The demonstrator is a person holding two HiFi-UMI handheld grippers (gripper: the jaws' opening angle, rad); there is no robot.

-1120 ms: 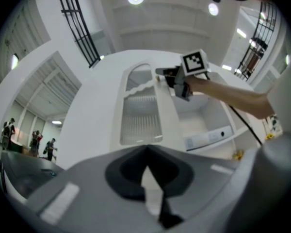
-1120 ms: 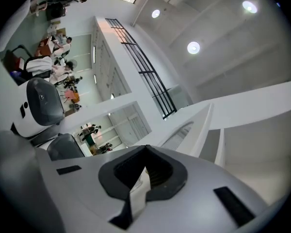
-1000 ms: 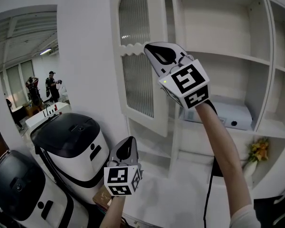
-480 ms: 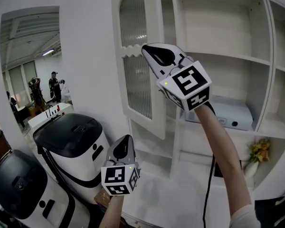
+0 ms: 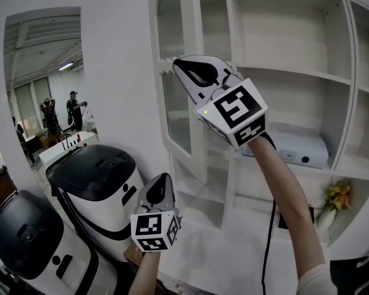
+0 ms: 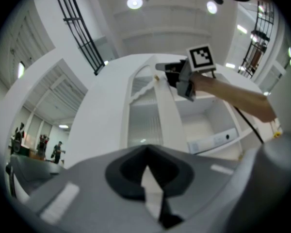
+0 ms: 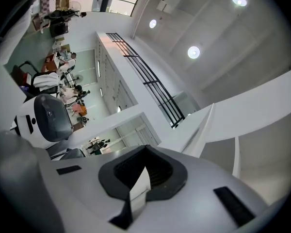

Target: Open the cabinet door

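Observation:
The white cabinet door (image 5: 178, 115), with an arched ribbed glass panel, stands swung well out from the cabinet (image 5: 295, 72), hinged at its left. My right gripper (image 5: 177, 64) is raised at arm's length, jaws shut with nothing seen between them. Its tip lies against the door's scalloped middle rail on the inner side. The left gripper view shows that same right gripper (image 6: 161, 68) at the rail of the door (image 6: 145, 125). My left gripper (image 5: 162, 183) hangs low in front of the cabinet, shut and empty, apart from the door.
Two black-and-white appliances (image 5: 95, 183) (image 5: 24, 244) stand at lower left under a wall opening (image 5: 43, 91) with people far off. A white device (image 5: 301, 146) sits on a cabinet shelf, flowers (image 5: 335, 195) at lower right, and a black cable (image 5: 272, 226) hangs by my right arm.
My right gripper has moved left and the door has swung further open with it. My left gripper has hardly shifted.

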